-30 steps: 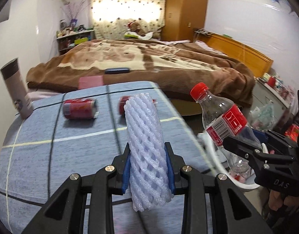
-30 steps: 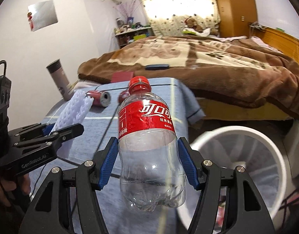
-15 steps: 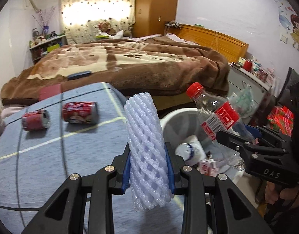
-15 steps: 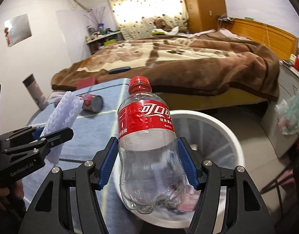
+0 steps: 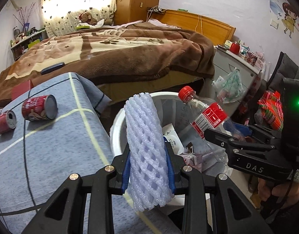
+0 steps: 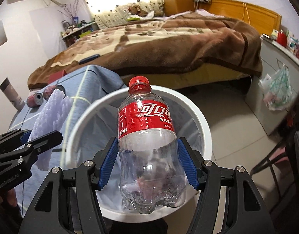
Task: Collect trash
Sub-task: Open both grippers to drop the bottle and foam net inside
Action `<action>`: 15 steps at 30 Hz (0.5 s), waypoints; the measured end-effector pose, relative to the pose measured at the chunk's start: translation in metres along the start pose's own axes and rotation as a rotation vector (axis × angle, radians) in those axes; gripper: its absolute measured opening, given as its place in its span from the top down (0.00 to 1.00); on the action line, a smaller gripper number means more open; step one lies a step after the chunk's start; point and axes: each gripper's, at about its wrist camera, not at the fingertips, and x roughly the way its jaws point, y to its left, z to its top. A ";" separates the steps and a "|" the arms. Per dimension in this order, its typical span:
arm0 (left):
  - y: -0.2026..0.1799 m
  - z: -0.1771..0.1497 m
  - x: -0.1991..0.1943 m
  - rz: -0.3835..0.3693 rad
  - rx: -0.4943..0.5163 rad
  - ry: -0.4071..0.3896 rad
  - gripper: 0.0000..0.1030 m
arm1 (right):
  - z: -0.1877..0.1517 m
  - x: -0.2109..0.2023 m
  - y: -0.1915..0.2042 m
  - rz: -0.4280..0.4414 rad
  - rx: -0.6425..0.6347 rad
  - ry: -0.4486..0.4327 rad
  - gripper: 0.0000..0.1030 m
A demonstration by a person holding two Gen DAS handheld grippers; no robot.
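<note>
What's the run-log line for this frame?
left gripper: jaws shut on foam net | right gripper: jaws shut on plastic bottle | both at white bin | two cans on table

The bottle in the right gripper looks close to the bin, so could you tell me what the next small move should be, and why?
Probably open the right gripper and let the bottle drop. In the right wrist view it hangs over the mouth of the white bin, clamped between both blue pads. The left gripper holds the foam net nearer the rim, so it likely needs to move further in first.
</note>
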 end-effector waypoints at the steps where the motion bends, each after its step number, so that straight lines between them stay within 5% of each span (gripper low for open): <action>1: -0.001 0.000 0.002 -0.001 -0.001 0.005 0.68 | 0.000 0.002 -0.002 -0.001 0.004 0.004 0.38; 6: -0.003 0.000 0.006 -0.013 -0.008 0.012 0.58 | -0.003 0.002 -0.008 0.007 0.015 0.013 0.38; 9: -0.002 0.000 0.006 -0.004 -0.015 0.007 0.40 | -0.003 0.004 -0.008 0.023 0.016 0.028 0.38; 15: 0.001 -0.001 0.004 0.002 -0.027 0.003 0.36 | -0.007 0.006 -0.009 -0.009 0.012 0.018 0.38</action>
